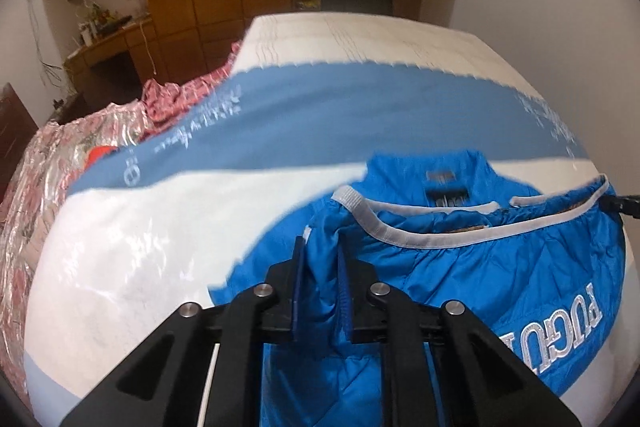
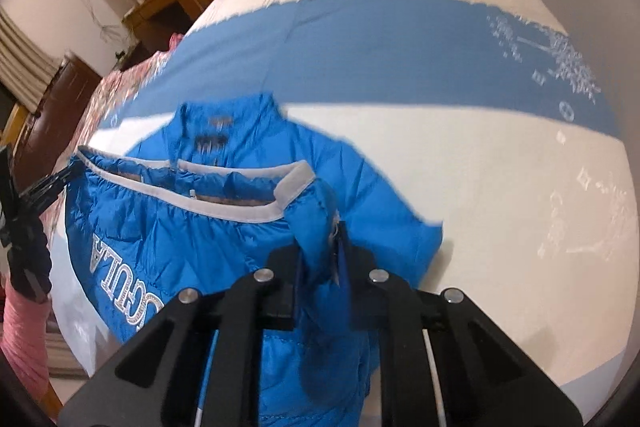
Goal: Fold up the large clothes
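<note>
A bed (image 1: 360,39) fills most of both views, covered by a white spread crossed by a broad blue band (image 2: 360,59) with pale lettering. Along its left edge lies a heap of shiny pink-patterned bedding (image 1: 80,147), and wooden cupboards stand at the far end of the room.

On the near part of the bed lies the bright blue padded jacket (image 1: 460,267), collar pointing away, its grey-trimmed hem edge (image 1: 400,237) lifted and carried over towards the collar — white lettering shows on the raised panel.

The left gripper (image 1: 322,291) is clenched on a bunched fold of the jacket at the left corner of that raised edge. The right gripper (image 2: 320,279) is likewise clamped on a puffy fold at the right corner. In the right wrist view the other gripper's tip and a pink sleeve (image 2: 24,331) appear at the far left.

I judge this to be the bottom-to-top fold in progress. The fabric looks slick and puffy, so a thin pinch could slip out of either grip mid-carry. Uneven travel of the two hands would skew the hem against the collar, and the sagging middle might crease or trap air — leaving a lumpy fold.
</note>
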`<control>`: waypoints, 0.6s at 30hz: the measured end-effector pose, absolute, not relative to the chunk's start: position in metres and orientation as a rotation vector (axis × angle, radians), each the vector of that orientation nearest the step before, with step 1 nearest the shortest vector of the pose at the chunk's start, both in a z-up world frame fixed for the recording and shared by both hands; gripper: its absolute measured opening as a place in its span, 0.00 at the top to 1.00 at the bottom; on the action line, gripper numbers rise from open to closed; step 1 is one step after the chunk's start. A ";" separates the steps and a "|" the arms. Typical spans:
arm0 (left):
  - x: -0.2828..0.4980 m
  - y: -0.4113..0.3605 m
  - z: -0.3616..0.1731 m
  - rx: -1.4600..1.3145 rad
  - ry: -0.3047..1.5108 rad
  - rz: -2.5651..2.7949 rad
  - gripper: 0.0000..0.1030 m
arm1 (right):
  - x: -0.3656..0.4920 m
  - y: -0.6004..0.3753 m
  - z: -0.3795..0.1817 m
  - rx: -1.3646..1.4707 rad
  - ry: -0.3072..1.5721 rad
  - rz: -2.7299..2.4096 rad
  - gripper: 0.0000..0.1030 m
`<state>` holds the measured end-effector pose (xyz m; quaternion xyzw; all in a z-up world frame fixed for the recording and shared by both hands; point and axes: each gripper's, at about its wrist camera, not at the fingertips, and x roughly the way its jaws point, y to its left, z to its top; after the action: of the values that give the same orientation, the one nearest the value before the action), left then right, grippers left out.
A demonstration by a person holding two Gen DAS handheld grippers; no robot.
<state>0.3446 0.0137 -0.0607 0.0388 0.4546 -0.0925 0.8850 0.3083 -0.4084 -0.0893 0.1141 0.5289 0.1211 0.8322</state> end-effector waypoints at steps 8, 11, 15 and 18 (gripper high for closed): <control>0.415 0.010 -0.089 0.035 1.023 -0.131 0.86 | 0.373 -0.407 -0.108 0.268 1.169 0.203 0.87; 0.433 0.009 -0.111 0.038 1.067 -0.111 0.86 | 0.395 -0.404 -0.134 0.264 1.215 0.172 0.87; 0.450 0.008 -0.144 0.066 1.130 -0.090 0.84 | 0.408 -0.406 -0.165 0.293 1.271 0.150 0.87; 0.455 0.007 -0.160 0.076 1.138 -0.084 0.82 | 0.411 -0.408 -0.182 0.329 1.289 0.143 0.86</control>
<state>0.4552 0.0071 -0.1595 0.0361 0.5384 -0.0398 0.8410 0.4108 -0.4080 -0.1818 0.1527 0.5975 0.0661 0.7844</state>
